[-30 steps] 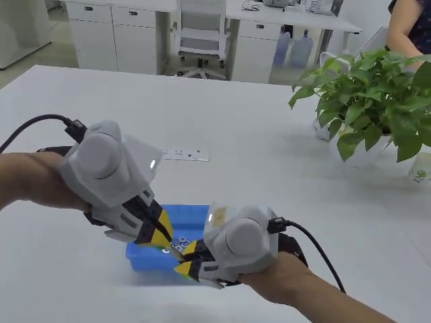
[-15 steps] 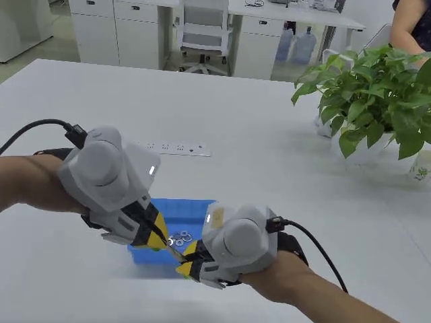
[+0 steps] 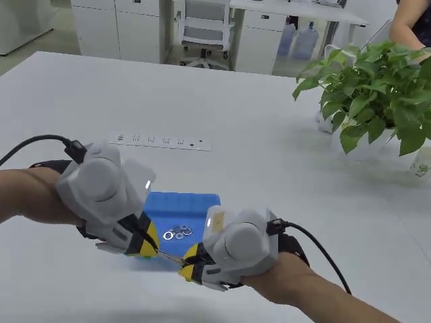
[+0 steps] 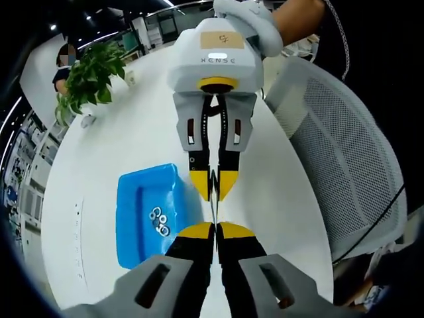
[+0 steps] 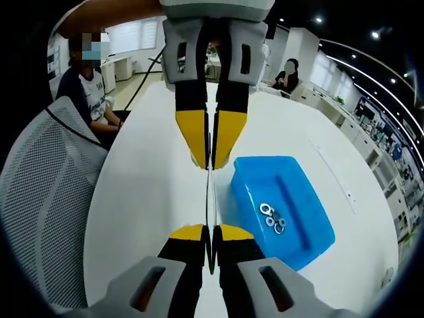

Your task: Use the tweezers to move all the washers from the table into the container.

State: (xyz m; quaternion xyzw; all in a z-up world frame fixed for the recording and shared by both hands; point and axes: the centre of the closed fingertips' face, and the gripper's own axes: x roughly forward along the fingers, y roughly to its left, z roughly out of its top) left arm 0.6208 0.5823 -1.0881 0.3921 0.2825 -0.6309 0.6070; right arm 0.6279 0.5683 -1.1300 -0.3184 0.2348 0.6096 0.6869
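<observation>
- Two jaw pairs are clamped on one pair of tweezers: my left gripper grips one end and my right gripper grips the other, with the tips facing each other.
- Tweezers: held just beside the container, outside its wall.
- Washers: several lie clustered on the container floor, toward the wall nearest the tweezers.
- Container: blue, standing on the white table.
</observation>
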